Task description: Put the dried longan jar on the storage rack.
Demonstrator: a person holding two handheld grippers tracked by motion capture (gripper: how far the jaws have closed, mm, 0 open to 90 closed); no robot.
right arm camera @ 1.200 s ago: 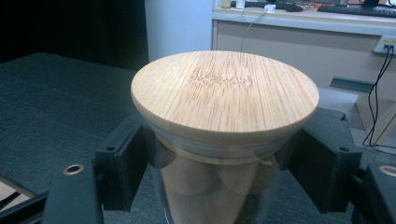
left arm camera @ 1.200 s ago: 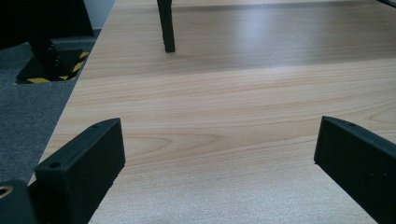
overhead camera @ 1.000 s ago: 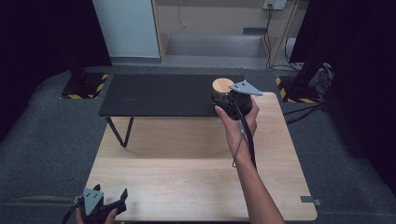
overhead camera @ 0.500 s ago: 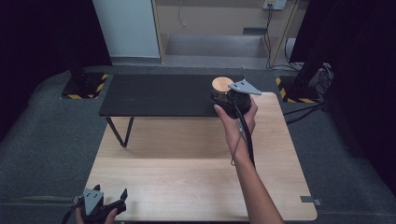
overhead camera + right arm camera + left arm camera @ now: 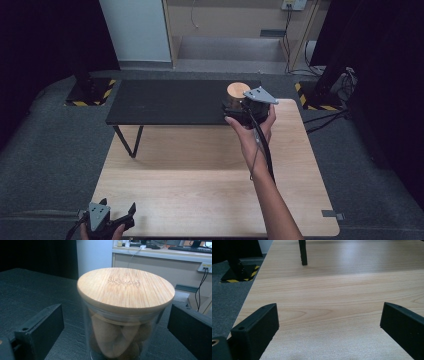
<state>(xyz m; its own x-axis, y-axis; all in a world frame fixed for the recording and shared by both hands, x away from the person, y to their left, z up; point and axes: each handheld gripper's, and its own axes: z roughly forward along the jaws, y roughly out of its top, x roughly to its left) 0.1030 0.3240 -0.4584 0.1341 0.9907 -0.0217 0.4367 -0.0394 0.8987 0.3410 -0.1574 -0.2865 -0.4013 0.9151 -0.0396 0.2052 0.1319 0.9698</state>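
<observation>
On the low black tabletop (image 5: 165,102) at the far side, near its right end, we see a glass jar (image 5: 120,340) with a round bamboo lid (image 5: 238,90), standing upright, with pale brown rounded pieces packed inside it. Our right tongs (image 5: 235,107) are level with the jar, and in the right gripper view the jar sits between the two black jaws, which stand spread to either side of the glass with a visible gap on each side, so they are released and not gripping. The right hand (image 5: 252,132) holds those tongs from behind, forearm stretched across the light wooden tabletop (image 5: 210,190), cable trailing along the arm. Our left tongs (image 5: 117,220) rest well apart from the jar at the near left corner of the wooden tabletop, and the left gripper view shows their jaws wide apart over bare wood grain, holding nothing
</observation>
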